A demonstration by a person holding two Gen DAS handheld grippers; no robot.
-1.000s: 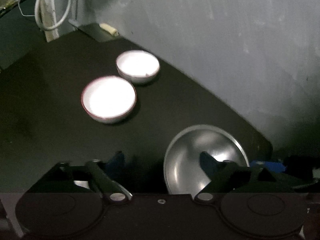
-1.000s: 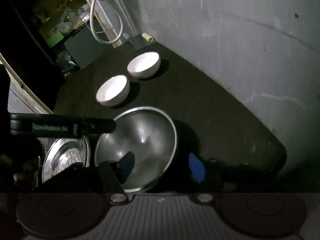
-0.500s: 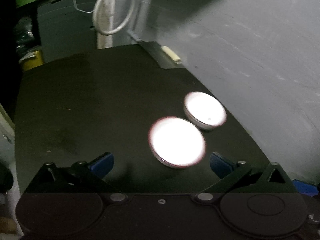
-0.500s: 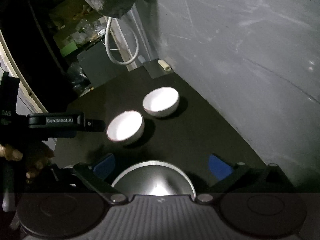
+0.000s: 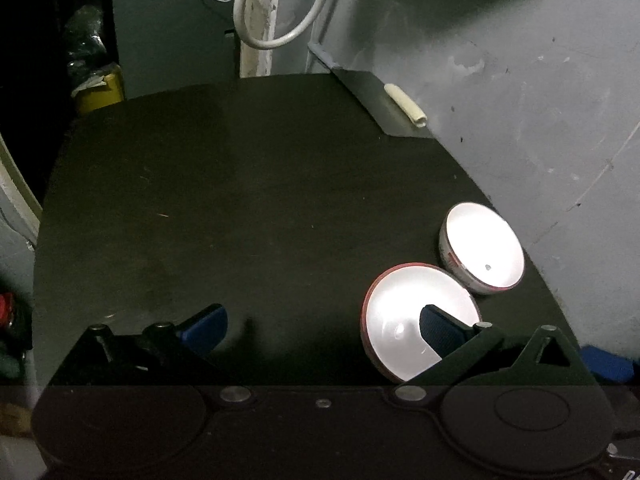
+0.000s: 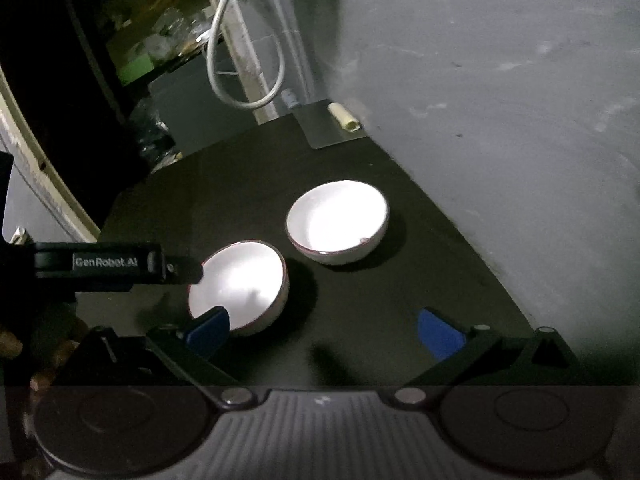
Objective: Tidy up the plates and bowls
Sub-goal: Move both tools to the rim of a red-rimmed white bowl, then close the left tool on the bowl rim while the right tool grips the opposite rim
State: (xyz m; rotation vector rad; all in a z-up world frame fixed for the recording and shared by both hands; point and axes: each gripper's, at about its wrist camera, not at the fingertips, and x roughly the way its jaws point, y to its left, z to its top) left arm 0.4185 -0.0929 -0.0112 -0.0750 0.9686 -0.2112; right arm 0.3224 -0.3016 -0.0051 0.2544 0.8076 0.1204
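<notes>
Two white bowls with red rims stand on the black table. In the left wrist view the near bowl (image 5: 404, 316) is at lower right, with my right fingertip over its rim, and the far bowl (image 5: 486, 250) is beyond it by the wall. My left gripper (image 5: 320, 322) is open and empty. In the right wrist view the near bowl (image 6: 240, 284) is behind my left fingertip and the far bowl (image 6: 338, 218) is beyond. My right gripper (image 6: 324, 330) is open and empty. The left gripper's body (image 6: 108, 266) reaches the near bowl's left rim.
The black table (image 5: 224, 208) stretches left and ahead. A grey wall (image 5: 520, 92) bounds it on the right. A grey sheet with a small cream roll (image 5: 406, 106) lies at the far corner. A white cable loop (image 5: 280, 8) hangs behind. Clutter sits off the left edge.
Both grippers have moved forward and lifted their view; the steel bowl and plate have dropped out of sight. The left gripper has swung left, so the white bowls now sit at its right fingertip.
</notes>
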